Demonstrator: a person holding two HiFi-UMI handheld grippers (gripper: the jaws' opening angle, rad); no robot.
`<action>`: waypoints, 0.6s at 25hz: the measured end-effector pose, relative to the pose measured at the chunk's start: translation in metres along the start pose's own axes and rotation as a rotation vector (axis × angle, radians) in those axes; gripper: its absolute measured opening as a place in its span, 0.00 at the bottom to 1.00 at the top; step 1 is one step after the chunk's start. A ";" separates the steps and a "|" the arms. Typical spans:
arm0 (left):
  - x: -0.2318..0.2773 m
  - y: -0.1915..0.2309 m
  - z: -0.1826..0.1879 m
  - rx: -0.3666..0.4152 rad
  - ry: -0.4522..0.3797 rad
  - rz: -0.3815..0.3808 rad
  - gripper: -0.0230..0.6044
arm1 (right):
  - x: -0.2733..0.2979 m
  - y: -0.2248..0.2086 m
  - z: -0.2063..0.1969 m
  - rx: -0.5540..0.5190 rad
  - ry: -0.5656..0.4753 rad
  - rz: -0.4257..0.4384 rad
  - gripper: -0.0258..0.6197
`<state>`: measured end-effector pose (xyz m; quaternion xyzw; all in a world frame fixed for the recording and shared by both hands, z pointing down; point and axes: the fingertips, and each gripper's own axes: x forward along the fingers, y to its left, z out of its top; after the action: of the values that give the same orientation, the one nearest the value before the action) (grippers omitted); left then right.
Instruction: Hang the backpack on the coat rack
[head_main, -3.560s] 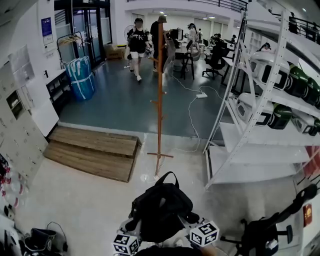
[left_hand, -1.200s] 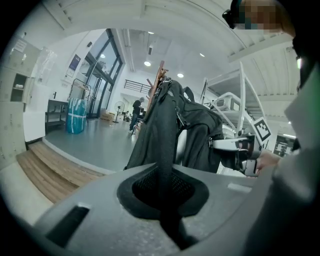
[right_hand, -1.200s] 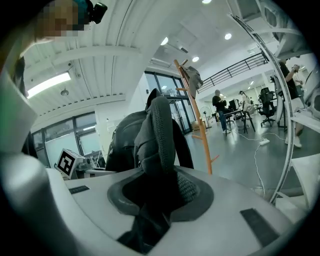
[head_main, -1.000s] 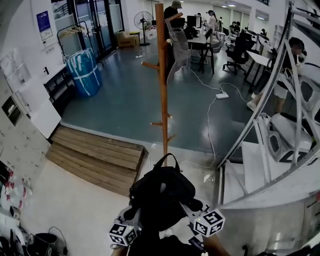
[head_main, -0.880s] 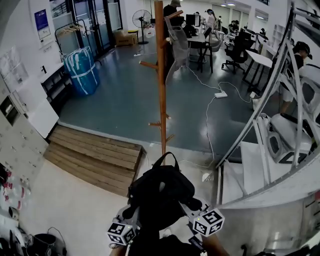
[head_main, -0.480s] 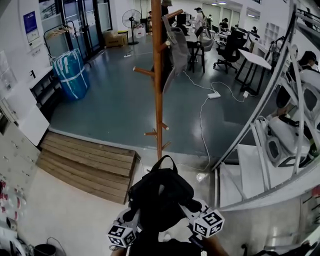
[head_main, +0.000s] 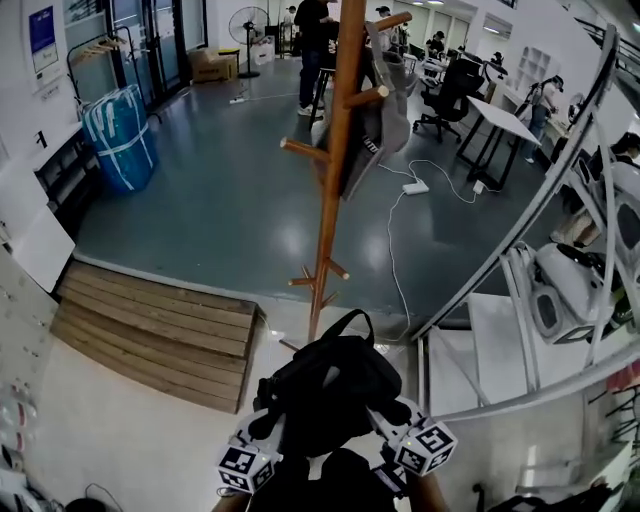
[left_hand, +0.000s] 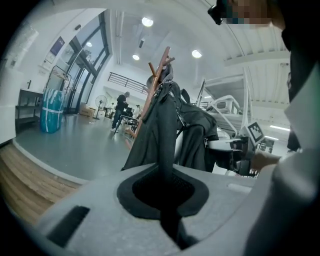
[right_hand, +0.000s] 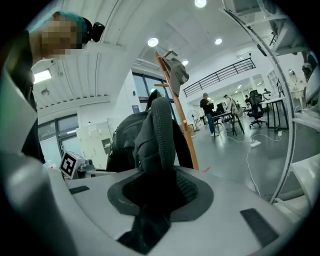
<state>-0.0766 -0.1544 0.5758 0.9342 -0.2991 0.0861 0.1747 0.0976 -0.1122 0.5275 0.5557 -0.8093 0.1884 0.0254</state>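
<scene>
Change: in the head view the tall brown wooden coat rack (head_main: 335, 170) now stands much closer than a moment ago. Its pole rises just beyond the load, and its foot is hidden behind it.
Unchanged: both grippers hold the load as before.
Meaning for the task: the walk to the rack seems almost finished. The lifting to a peg is not yet done.
Backpack, place: the black fabric backpack (head_main: 325, 385) is carried in the air above the floor, near the person, between the two grippers. It is near the rack's foot, and no contact with the rack can be seen.
Backpack, look: soft, rounded and dark. The thin carry loop (head_main: 345, 325) on its far side stands up in an arch and is free.
Left gripper (left_hand: 165, 192): its fingers are pressed together on a thin black strap of the backpack.
Right gripper (right_hand: 160, 192): its fingers pinch a thick padded strap, so they stay partly apart.
Rack pegs: a grey garment (head_main: 385, 110) hangs high on the right side. The peg on the left (head_main: 300, 150) is bare.
Next move, as a judgement: raise the loop over a bare peg.
</scene>
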 end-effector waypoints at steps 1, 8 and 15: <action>0.005 0.004 0.002 0.006 -0.001 -0.003 0.07 | 0.005 -0.003 0.002 0.002 0.000 -0.002 0.20; 0.027 0.013 0.007 -0.030 -0.020 0.032 0.07 | 0.027 -0.027 0.014 -0.022 0.022 0.031 0.20; 0.046 0.010 0.009 -0.084 -0.031 0.137 0.07 | 0.043 -0.053 0.021 -0.038 0.069 0.132 0.20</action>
<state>-0.0450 -0.1895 0.5819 0.9045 -0.3685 0.0707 0.2029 0.1325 -0.1742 0.5334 0.4936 -0.8463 0.1936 0.0514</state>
